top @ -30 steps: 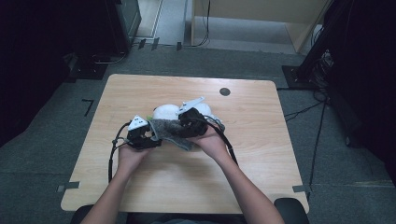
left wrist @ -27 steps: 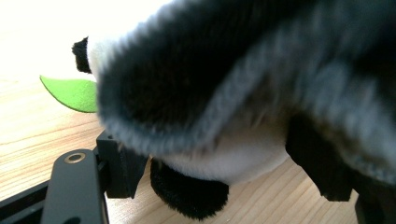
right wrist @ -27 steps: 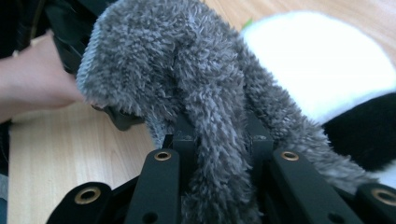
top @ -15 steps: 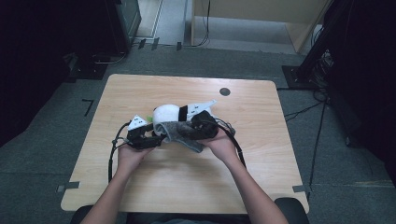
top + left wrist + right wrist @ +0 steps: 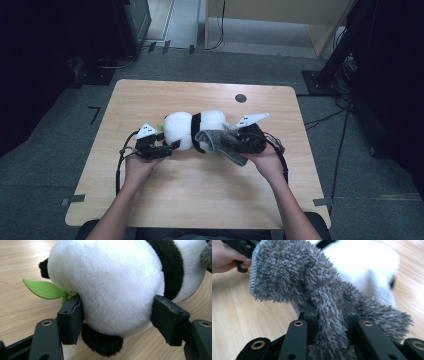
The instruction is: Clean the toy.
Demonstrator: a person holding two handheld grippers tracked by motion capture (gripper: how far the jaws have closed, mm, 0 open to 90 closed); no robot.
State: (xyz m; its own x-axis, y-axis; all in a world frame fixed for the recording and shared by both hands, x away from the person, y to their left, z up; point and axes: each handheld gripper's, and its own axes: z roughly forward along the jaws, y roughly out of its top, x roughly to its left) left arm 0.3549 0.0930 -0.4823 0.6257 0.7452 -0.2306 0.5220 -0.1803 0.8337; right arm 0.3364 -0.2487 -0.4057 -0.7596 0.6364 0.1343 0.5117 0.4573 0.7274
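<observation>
A white and black panda plush point(image 5: 192, 129) lies on its side in the middle of the wooden table point(image 5: 200, 200). My left gripper point(image 5: 170, 146) has its jaws on either side of the panda's white head point(image 5: 110, 285). They have just been closing, and both pads touch the fur. A green felt leaf point(image 5: 43, 288) sticks out beside the head. My right gripper point(image 5: 227, 142) is shut on a shaggy grey cloth point(image 5: 215, 141), which drapes over its jaws point(image 5: 312, 277) and rests against the panda's right end.
A small black round disc point(image 5: 240, 98) sits in the tabletop near the far edge. Black cables point(image 5: 120, 165) trail from both grippers across the table. Dark equipment and cables stand on the floor around the table.
My right gripper has pulled the grey cloth to the right, off the panda, so most of the plush now shows. The left gripper has stayed by the head.
</observation>
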